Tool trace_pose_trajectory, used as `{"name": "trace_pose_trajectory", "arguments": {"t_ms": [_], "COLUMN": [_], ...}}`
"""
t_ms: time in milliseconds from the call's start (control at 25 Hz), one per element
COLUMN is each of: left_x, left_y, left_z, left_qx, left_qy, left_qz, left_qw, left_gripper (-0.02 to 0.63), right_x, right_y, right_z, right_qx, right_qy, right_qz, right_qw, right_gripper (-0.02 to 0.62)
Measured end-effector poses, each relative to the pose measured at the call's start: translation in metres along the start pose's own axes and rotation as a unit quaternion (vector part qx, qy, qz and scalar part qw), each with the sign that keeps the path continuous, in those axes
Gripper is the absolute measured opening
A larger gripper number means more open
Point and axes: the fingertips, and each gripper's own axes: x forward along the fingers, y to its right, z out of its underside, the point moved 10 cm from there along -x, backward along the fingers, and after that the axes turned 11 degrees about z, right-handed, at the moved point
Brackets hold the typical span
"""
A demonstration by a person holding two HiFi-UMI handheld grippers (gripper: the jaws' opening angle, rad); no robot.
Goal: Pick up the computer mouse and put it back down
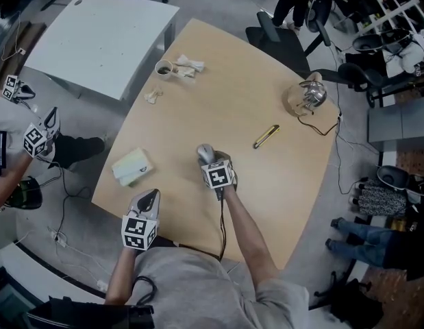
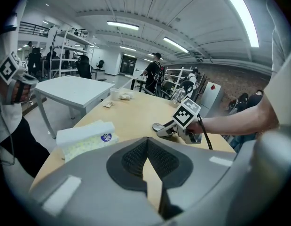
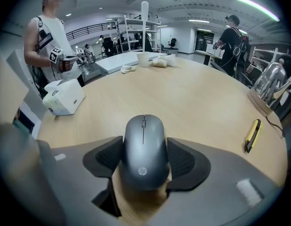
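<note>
In the head view, the right tool (image 1: 207,157) and its marker cube hide most of the dark grey plastic computer mouse (image 1: 205,149), leaving only its front end in sight. The slim yellow-and-black object (image 1: 266,136) on the pale wooden tabletop (image 1: 246,88) is too small to name.

Left gripper (image 2: 146,141) fingers closed together; right gripper (image 1: 207,157) fingers clasp the computer mouse (image 3: 144,147).

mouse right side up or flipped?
Right side up: the mouse shows its scroll wheel and logo on top in the right gripper view.
</note>
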Motion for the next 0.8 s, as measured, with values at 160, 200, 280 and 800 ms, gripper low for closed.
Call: {"name": "trace_pose_trajectory", "arguments": {"t_ms": [160,200,280,800], "left_x": [-0.002,-0.002,-0.003,-0.006], "left_y": [0.001,0.001,0.002,0.007], "left_z": [-0.001,-0.002,-0.003,-0.004], "left_qx": [0.002,0.003,0.003,0.011], "left_qy": [0.003,0.003,0.004,0.009], "left_qz": [-0.002,-0.002,-0.003,-0.002], "left_qw": [1.0,1.0,1.0,0.9999], "left_gripper": [0.02,0.02,0.02,0.02], "right_x": [-0.001,-0.001,-0.001,-0.011], "right_y": [0.001,0.001,0.002,0.006], "right_z": [0.0,0.0,0.001,0.006], "right_qx": [0.004,0.005,0.007,0.019], "right_qy": [-0.004,-0.003,-0.003,0.004], "right_qz": [0.002,0.001,-0.002,-0.003], "right_qw": [1.0,1.0,1.0,1.0], "right_gripper": [0.298,0.298,0.298,0.296]}}
